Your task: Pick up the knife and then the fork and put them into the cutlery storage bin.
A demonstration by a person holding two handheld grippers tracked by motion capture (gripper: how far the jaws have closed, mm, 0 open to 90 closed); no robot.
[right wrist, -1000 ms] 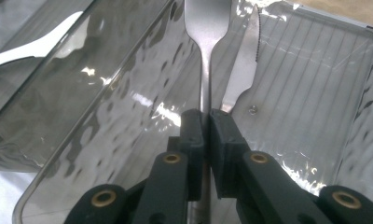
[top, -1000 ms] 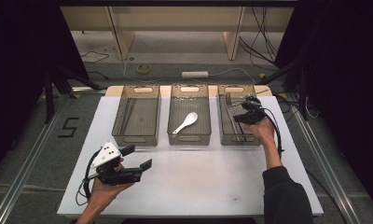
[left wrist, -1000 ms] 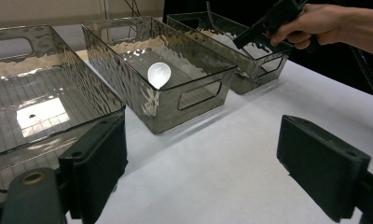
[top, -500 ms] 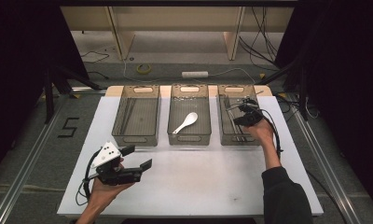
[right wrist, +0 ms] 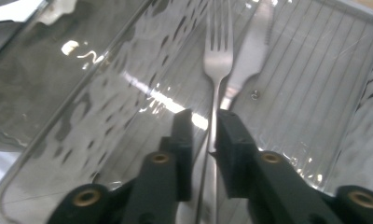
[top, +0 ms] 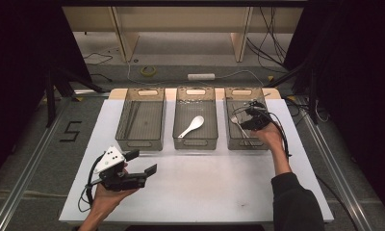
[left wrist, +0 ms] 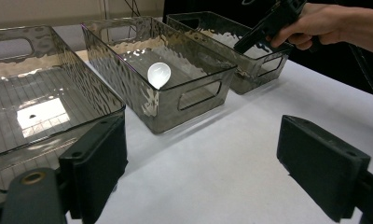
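Three smoky see-through bins stand in a row across the white table [top: 214,187]. The middle bin [top: 195,143] holds a white spoon [top: 190,126], also seen as the spoon [left wrist: 158,74] in the left gripper view. Over the right bin [top: 238,143] my right gripper [top: 248,117] points down into it. In the right gripper view its jaws [right wrist: 204,126] are nearly together, shut on the handle of a metal fork [right wrist: 217,60] whose tines point away. A knife [right wrist: 250,51] lies on the bin floor beside the fork. My left gripper [top: 143,162] is held open and empty over the table's front left, seen as the left gripper [left wrist: 208,158].
The left bin [top: 140,143] has nothing in it. Bare white table lies in front of the bins. Beyond the table are a wooden shelf frame [top: 181,29], floor cables and a tape roll [top: 148,70]. Dark curtains flank both sides.
My right gripper has crept slightly left and lower over the right bin with the fork. The left gripper has stayed put.
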